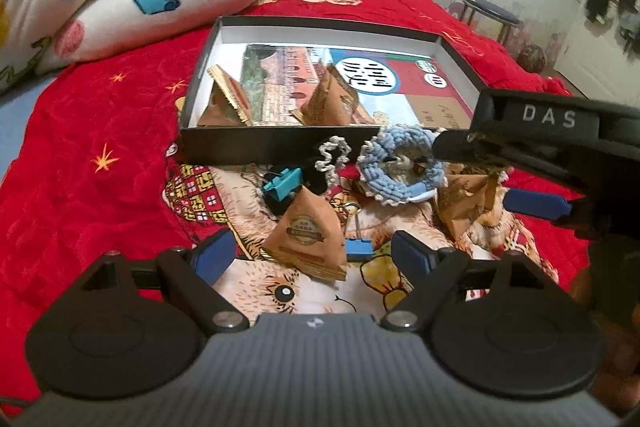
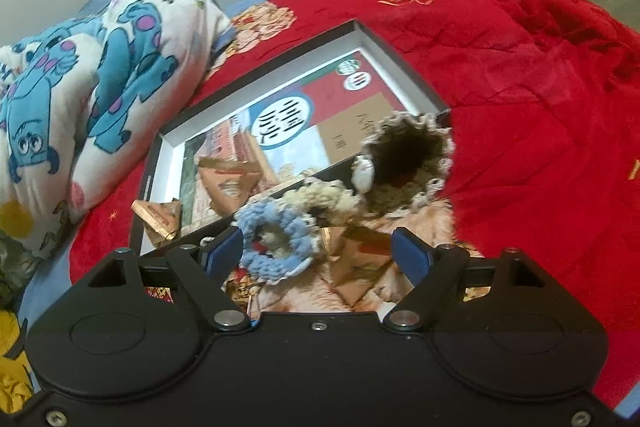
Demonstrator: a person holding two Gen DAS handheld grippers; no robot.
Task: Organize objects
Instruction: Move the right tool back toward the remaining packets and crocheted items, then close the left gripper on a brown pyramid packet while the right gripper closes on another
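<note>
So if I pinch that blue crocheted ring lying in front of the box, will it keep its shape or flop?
The blue crocheted ring is loose chunky yarn, so it will probably squash and sag rather than stay round. It looks light and unlikely to slip off the pads. Its frilly edge might snag the brown paper packet beside it.

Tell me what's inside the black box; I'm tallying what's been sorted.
Inside the black box: two brown triangular packets on a printed card. Whatever lies beneath the card is hidden.
</note>
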